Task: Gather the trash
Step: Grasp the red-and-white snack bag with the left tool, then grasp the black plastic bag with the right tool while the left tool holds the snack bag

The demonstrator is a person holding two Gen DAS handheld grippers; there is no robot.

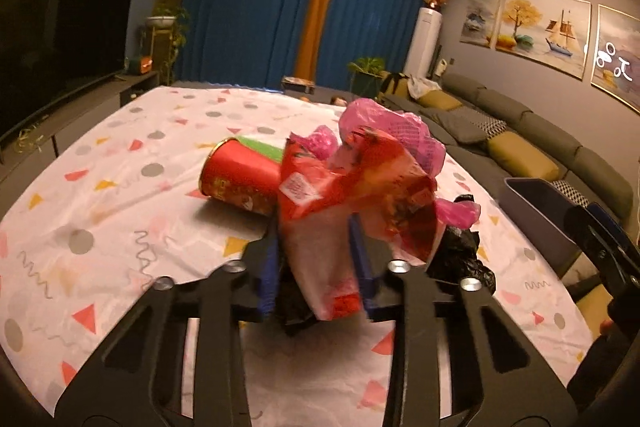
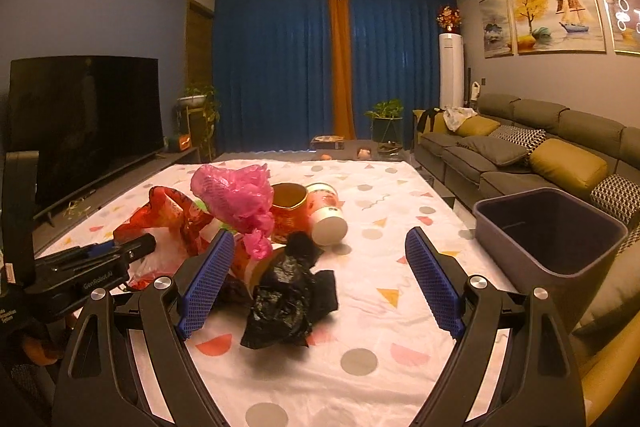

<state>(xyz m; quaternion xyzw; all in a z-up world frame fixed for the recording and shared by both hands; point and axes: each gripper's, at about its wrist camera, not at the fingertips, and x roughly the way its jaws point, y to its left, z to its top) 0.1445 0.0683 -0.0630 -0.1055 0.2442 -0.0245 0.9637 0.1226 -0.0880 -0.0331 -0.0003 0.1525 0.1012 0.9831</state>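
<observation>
My left gripper [image 1: 316, 231] is shut on a red and white snack wrapper [image 1: 352, 203] and holds it just above the table. Behind the wrapper lie a pink plastic bag [image 1: 392, 131], a red paper cup on its side [image 1: 236, 179] and a crumpled black bag [image 1: 460, 255]. In the right wrist view my right gripper [image 2: 320, 239] is open and empty, its jaws standing wide on either side of the black bag [image 2: 288, 299]. The pink bag [image 2: 236, 195], the red cup [image 2: 288, 211] and a white-bottomed cup [image 2: 326, 215] lie beyond. The left gripper [image 2: 132, 247] reaches in from the left.
A purple-grey bin [image 2: 548, 231] stands at the table's right edge, also seen in the left wrist view [image 1: 536, 207]. The table carries a patterned white cloth [image 2: 360, 359]. A sofa [image 2: 520, 151] runs along the right and a TV [image 2: 84, 123] stands left.
</observation>
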